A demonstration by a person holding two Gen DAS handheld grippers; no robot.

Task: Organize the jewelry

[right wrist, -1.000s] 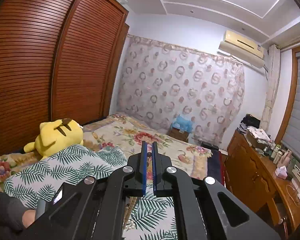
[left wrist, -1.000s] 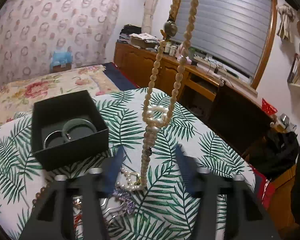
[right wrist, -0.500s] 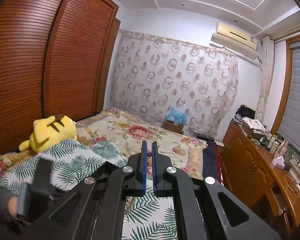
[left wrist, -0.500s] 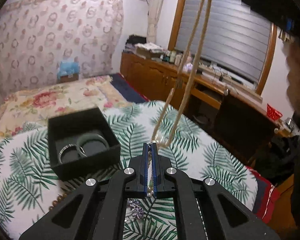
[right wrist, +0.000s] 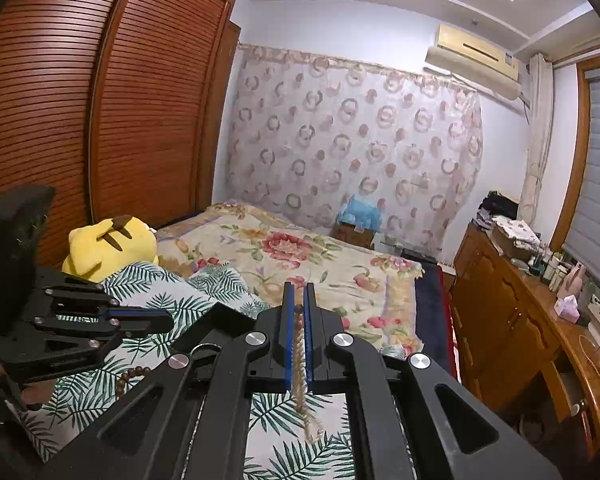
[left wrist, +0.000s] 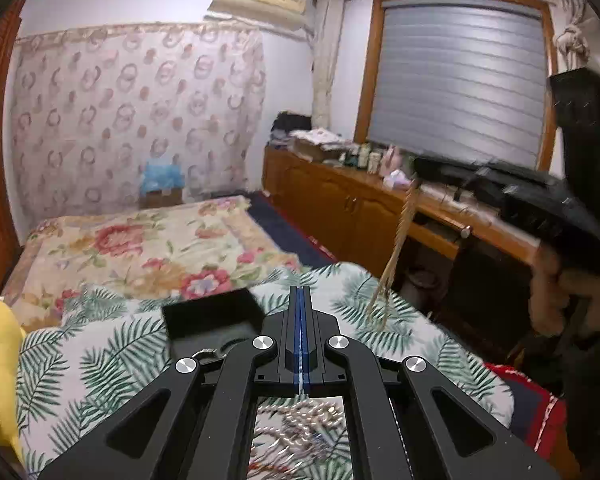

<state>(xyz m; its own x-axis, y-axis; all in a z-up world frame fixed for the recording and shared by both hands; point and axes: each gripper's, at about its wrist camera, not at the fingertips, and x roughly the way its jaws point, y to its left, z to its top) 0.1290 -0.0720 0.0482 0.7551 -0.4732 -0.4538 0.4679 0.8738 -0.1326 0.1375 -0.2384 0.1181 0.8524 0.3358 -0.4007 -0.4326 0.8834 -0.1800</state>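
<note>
My right gripper (right wrist: 299,288) is shut on a long beige bead necklace (right wrist: 299,364), which hangs down between its fingers; in the left wrist view the gripper (left wrist: 420,170) holds the strand (left wrist: 400,240) up at the right. My left gripper (left wrist: 301,292) is shut; I cannot tell what, if anything, it pinches. It also shows at the left of the right wrist view (right wrist: 156,318). A black jewelry box (left wrist: 212,314) with bangles sits on the leaf-print cloth (left wrist: 100,360) just left of the left gripper. A blurred heap of pearls (left wrist: 304,416) lies under the left gripper.
A dark bead bracelet (right wrist: 130,376) lies on the cloth. A yellow plush toy (right wrist: 108,248) sits at the left on the floral bed (right wrist: 292,252). A wooden cabinet (left wrist: 340,208) runs along the right wall.
The left gripper closed near the necklace's lower end, then lifted and tilted up. The right gripper, still shut on the necklace, dropped lower at the right; the strand now hangs slanted.
</note>
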